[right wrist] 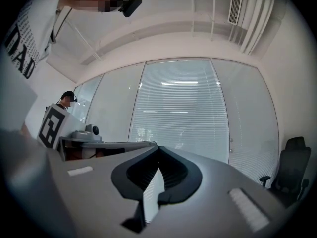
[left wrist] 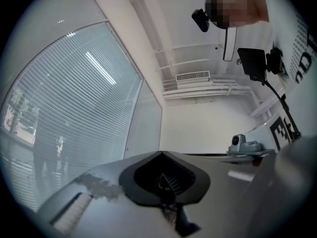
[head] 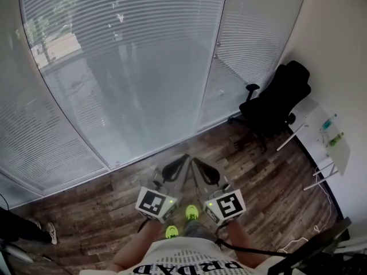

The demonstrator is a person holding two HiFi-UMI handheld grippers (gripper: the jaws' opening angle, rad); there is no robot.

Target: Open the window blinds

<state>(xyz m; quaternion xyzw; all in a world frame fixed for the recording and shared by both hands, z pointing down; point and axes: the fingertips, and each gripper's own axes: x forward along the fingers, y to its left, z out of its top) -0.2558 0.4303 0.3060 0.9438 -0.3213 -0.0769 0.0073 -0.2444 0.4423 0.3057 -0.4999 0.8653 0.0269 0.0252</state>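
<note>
The window blinds (head: pixel 126 56) hang lowered with their slats shut behind a curved glass wall ahead of me; they also fill the left gripper view (left wrist: pixel 74 93) and the right gripper view (right wrist: pixel 178 108). My left gripper (head: pixel 184 157) and right gripper (head: pixel 194 160) are held side by side close to my body, low over the wood floor and pointing toward the glass, well short of it. The left gripper's (left wrist: pixel 161 152) jaws meet at the tips with nothing between them. The right gripper (right wrist: pixel 158 148) is shut too, also empty. No cord or wand of the blinds is visible.
A black office chair (head: pixel 278 102) stands at the right by a white desk (head: pixel 327 139); the chair also shows in the right gripper view (right wrist: pixel 292 167). A glass door panel with a small knob (head: pixel 217 43) is right of the blinds. Someone's shoe (head: pixel 50 231) is at far left.
</note>
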